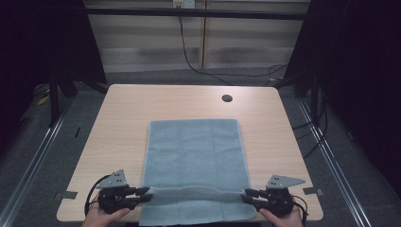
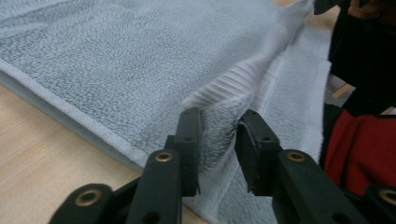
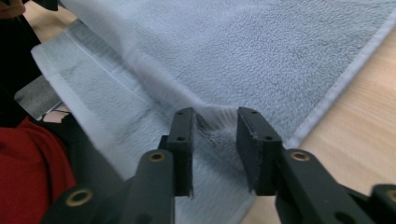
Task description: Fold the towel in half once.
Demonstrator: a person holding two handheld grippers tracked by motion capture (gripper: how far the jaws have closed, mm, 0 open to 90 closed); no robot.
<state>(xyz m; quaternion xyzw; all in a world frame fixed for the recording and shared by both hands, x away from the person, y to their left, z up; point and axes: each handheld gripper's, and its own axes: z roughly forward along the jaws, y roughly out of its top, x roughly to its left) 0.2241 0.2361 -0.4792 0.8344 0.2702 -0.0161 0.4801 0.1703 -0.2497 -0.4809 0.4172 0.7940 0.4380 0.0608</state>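
From the high view, one grey-blue towel (image 1: 194,165) lay flat on the light wooden desk (image 1: 118,123), a little right of the middle. Its long axis ran from the near edge of the desk toward the far edge, and its near short end reached the near edge. Close to that near end a raised ridge of cloth crossed the towel from side to side, parallel to the near edge. Two grippers sat at the two ends of the ridge. The left gripper (image 1: 144,192) was at the towel's left long edge, near the desk's near left corner, with its jaws pointing right along the ridge. The right gripper (image 1: 247,195) was at the towel's right long edge, near the near right corner, with its jaws pointing left. One hand showed behind each gripper at the near edge. One round dark cable hole (image 1: 227,98) sat near the far edge of the desk, well apart from the towel.

In the left gripper view, the left gripper (image 2: 218,151) had its two black jaws partly apart, with a pinched-up fold of the towel (image 2: 140,60) standing between them. The cloth lay against the left jaw, and a narrow gap showed beside the right one, so the pads were not pressing on it.

In the right gripper view, the right gripper (image 3: 215,149) stood the same way, its jaws partly apart, with the rumpled towel (image 3: 261,56) edge lying loose between them and a gap on both sides. A strip of bare desk (image 3: 364,116) showed beyond the towel's hem.
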